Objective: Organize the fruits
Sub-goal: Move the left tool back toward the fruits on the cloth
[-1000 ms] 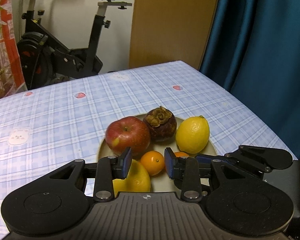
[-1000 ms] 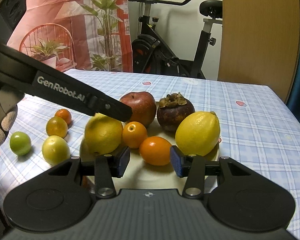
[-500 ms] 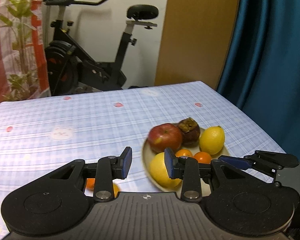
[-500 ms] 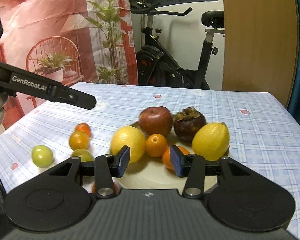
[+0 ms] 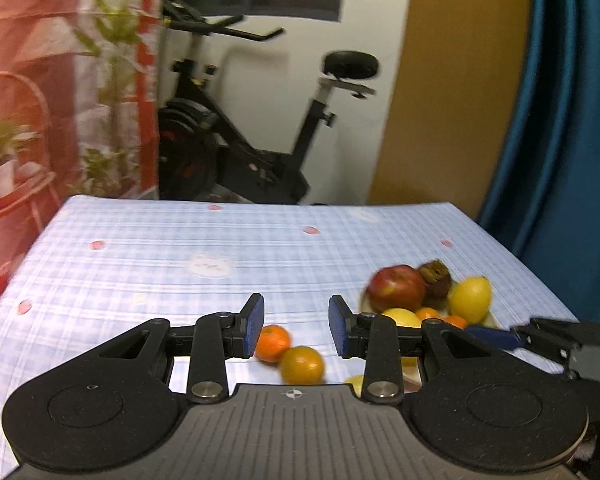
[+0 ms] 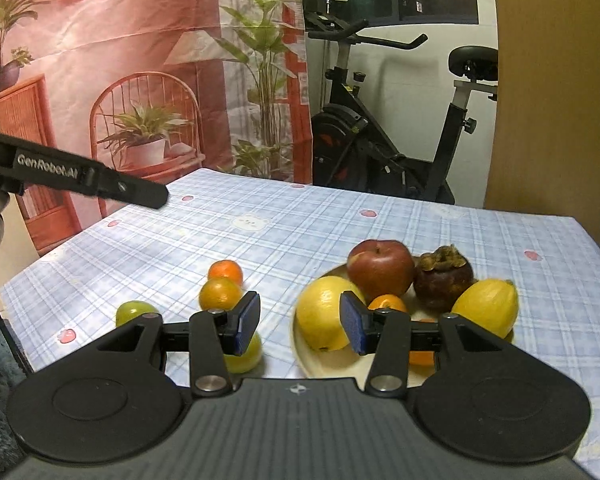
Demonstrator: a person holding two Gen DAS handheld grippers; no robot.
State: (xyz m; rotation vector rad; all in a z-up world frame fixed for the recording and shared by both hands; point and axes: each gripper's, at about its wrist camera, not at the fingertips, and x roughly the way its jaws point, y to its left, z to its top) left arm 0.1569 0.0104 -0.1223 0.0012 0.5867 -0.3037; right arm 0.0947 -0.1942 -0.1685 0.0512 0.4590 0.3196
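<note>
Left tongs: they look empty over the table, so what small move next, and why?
Probably lower the left tongs onto the nearer orange: it lies loose on the tablecloth just ahead, outside the plate of fruit.

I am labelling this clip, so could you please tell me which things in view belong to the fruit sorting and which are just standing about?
Part of the job:
- plate holding red apple, mangosteen, two lemons, small oranges
- loose oranges and green fruits on the tablecloth

Just standing about:
- exercise bike
- plant backdrop
- blue curtain
</note>
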